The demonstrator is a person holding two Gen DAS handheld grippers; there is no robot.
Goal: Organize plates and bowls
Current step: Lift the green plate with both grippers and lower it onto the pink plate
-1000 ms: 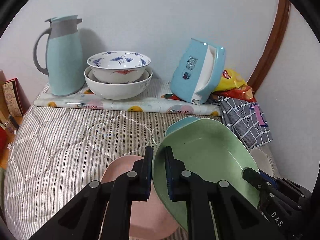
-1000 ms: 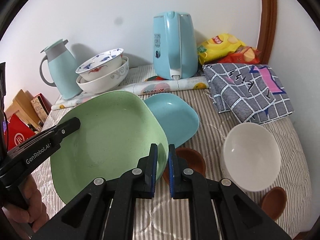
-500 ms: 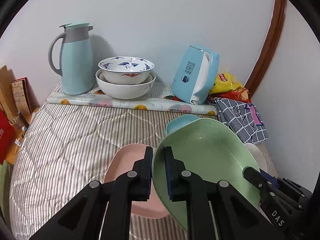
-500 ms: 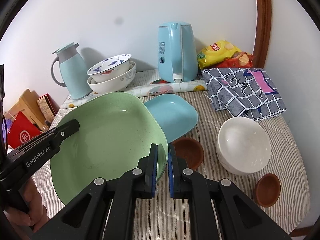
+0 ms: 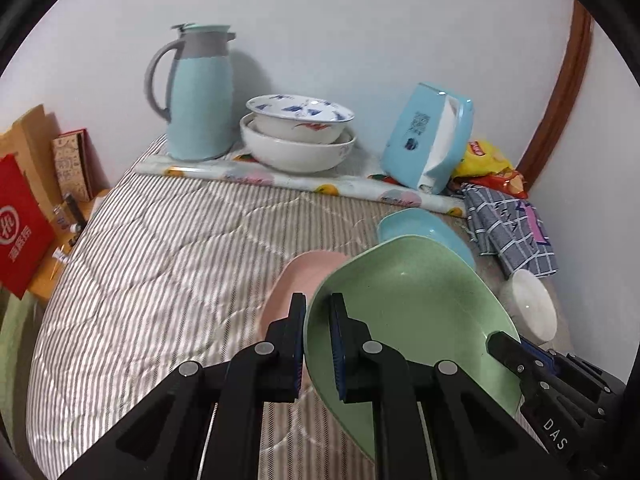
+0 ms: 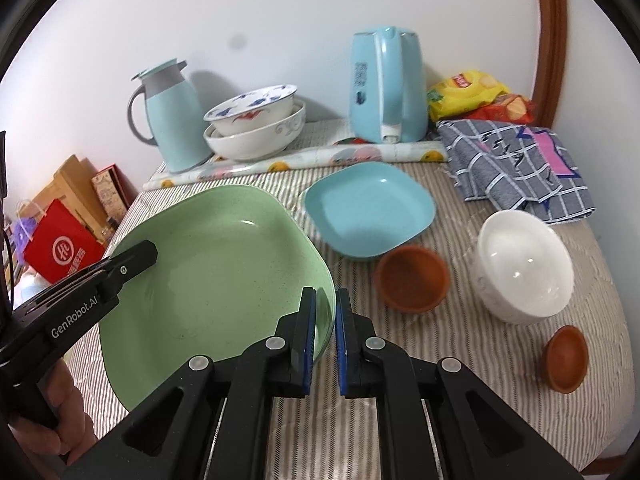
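Observation:
Both grippers hold a large green plate [image 6: 216,268] off the striped bed cover. My left gripper [image 5: 318,312] is shut on its left rim, and the plate [image 5: 412,312] fills the lower right of that view. My right gripper [image 6: 325,308] is shut on its right rim. A pink plate [image 5: 304,276] lies under the green one, mostly hidden. A blue plate [image 6: 370,208] lies behind, with a white bowl [image 6: 524,264] and two small brown bowls [image 6: 412,278] [image 6: 566,358] to the right. Two stacked patterned bowls [image 5: 298,136] stand at the back.
A teal thermos jug [image 5: 198,92] and a blue kettle [image 6: 386,84] stand by the wall on a rolled mat [image 5: 280,176]. A checked cloth [image 6: 516,164] and snack bags [image 6: 476,94] lie at the back right. Boxes and a red bag [image 5: 20,228] stand left of the bed.
Both grippers have risen and pulled back with the green plate in them. More of the bed and the pink plate shows.

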